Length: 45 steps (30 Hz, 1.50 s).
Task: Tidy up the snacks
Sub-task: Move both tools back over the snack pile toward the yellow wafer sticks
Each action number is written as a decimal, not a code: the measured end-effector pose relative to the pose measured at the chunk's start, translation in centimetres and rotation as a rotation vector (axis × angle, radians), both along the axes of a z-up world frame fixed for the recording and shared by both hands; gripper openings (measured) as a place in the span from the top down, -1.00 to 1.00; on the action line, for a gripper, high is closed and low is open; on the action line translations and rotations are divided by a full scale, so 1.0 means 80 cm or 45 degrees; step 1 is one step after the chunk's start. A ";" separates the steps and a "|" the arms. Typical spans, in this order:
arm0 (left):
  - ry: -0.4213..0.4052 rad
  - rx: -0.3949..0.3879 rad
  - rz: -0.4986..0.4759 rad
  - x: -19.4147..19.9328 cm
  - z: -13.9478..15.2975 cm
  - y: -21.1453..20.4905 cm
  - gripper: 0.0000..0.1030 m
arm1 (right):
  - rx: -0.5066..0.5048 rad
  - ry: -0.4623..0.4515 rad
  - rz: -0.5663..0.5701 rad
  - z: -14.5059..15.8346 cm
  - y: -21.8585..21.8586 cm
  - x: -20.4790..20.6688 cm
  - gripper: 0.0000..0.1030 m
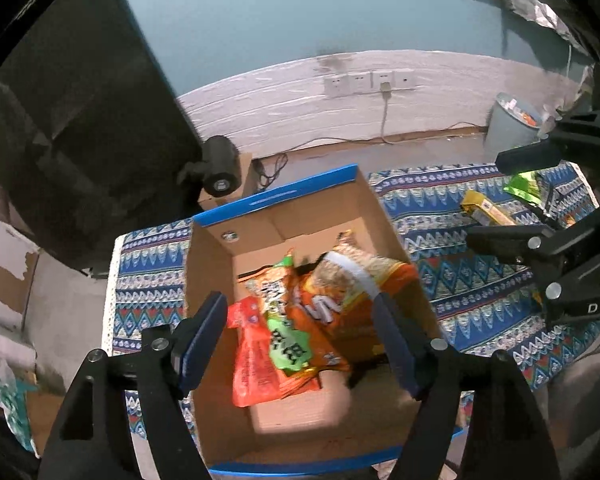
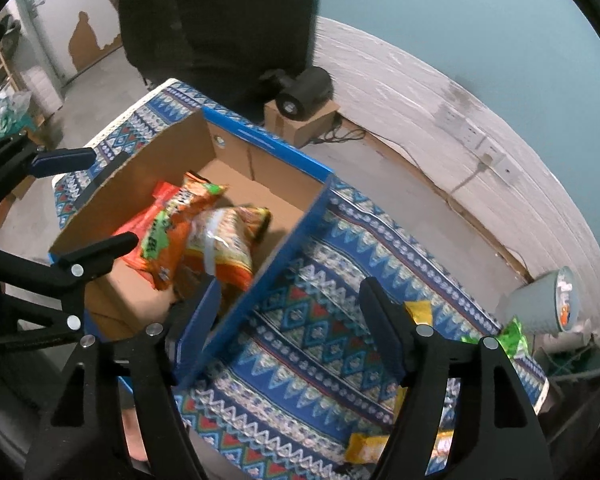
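Yellow packet (image 2: 366, 446) half hidden behind right tongs (image 2: 296, 328).

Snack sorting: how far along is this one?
Partway. Several orange snack packets already lie in the cardboard box. Nothing is in hand: left gripper and right gripper are both open and empty. A yellow packet and green packet remain on the patterned cloth.

The left wrist view looks steeply down, close, into the box (image 1: 276, 216). The right wrist view looks down beside it at the cloth (image 2: 300, 344). Both share box, cloth and wall.
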<state>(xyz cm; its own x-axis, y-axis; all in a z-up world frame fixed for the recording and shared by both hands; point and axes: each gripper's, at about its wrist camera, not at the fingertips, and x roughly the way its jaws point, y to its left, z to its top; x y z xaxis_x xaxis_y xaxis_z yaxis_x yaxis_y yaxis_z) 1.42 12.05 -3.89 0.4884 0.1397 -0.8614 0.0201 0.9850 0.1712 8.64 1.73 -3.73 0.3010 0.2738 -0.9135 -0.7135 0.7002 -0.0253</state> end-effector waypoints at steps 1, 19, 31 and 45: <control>0.004 -0.006 -0.009 0.002 0.000 -0.006 -0.49 | -0.003 0.001 -0.013 -0.001 -0.007 0.002 -0.40; 0.097 -0.078 -0.181 0.025 -0.012 -0.120 -0.49 | -0.052 0.036 -0.265 -0.019 -0.151 0.010 -0.44; 0.224 -0.081 -0.255 0.045 -0.055 -0.185 -0.49 | -0.128 0.136 -0.490 -0.068 -0.243 0.020 -0.47; 0.316 -0.042 -0.309 0.064 -0.099 -0.231 -0.49 | -0.110 0.353 -0.767 -0.134 -0.314 0.021 -0.47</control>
<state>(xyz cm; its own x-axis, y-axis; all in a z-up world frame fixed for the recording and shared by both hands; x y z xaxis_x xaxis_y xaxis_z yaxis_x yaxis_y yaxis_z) 6.51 -6.47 -11.82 0.2794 0.0150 -0.9601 0.2912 0.9515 0.0996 10.34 -23.38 -14.47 0.1296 0.0537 -0.9901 -0.1868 0.9820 0.0288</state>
